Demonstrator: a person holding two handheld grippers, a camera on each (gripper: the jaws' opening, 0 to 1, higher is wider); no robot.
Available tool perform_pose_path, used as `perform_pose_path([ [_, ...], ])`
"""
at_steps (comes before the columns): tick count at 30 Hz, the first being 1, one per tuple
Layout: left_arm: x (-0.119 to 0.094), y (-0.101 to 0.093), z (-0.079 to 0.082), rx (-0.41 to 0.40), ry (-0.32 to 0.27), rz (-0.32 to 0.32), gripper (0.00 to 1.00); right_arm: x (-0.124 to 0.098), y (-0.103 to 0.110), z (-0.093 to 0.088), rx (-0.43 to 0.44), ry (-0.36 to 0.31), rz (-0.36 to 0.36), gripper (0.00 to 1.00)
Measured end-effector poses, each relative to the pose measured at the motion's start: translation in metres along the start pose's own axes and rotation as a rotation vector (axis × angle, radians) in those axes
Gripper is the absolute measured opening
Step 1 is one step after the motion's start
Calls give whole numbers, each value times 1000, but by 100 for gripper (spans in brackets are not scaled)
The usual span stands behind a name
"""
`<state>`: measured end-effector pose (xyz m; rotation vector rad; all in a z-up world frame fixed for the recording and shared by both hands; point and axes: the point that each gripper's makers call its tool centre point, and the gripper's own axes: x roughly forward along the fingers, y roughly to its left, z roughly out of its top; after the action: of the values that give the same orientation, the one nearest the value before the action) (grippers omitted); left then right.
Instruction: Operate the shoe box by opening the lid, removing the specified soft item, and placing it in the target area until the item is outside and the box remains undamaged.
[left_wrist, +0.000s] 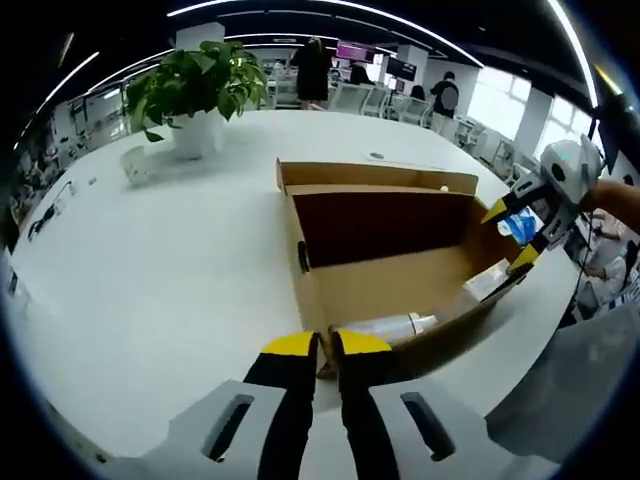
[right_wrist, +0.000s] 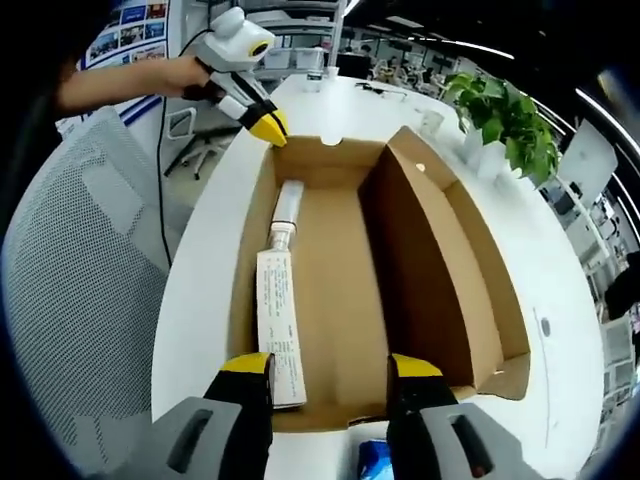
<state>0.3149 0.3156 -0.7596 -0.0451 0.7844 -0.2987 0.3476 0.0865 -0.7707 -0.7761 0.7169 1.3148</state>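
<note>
Open brown cardboard shoe box sits on the white round surface, lid flap folded back and standing along one long side. Inside on the box floor, against the long wall away from the lid, lies a white soft tube with a clear cap, flat end toward the right tongs, cap end toward the left tongs; in the left gripper view the same tube shows just past the near wall. Left tongs, black jaws with yellow tips, nearly closed with a thin gap, pinching the rim of the box's short end wall. From the right gripper view these left tongs meet the far end wall, held by a person's bare hand. Right tongs spread wide, holding nothing, tips over the box's near short wall; seen from the left gripper view the right tongs hang open at the far right end of the box. A blue packet lies just under the right tongs, partly hidden. Green leafy plant in a white pot stands well apart on the far surface, a small white cup beside it. Grey mesh chair back at left. People stand far off in the office
</note>
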Motion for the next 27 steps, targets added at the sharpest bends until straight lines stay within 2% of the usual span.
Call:
perform_pose_path([
  [3,0,0,0,-5,-1,1,5,2,5,4,18,-26,28,42],
  [12,0,0,0,-13,-5,4,5,11,10,1,10,-10,89,39],
  [23,0,0,0,-22,-8,5,5,6,-10,-4,-56,40,24,39],
  [25,0,0,0,-22,-7,5,5,5,-3,3,-25,1,54,39],
  [27,0,0,0,-23,-7,5,5,6,-1,7,-25,-12,65,38],
])
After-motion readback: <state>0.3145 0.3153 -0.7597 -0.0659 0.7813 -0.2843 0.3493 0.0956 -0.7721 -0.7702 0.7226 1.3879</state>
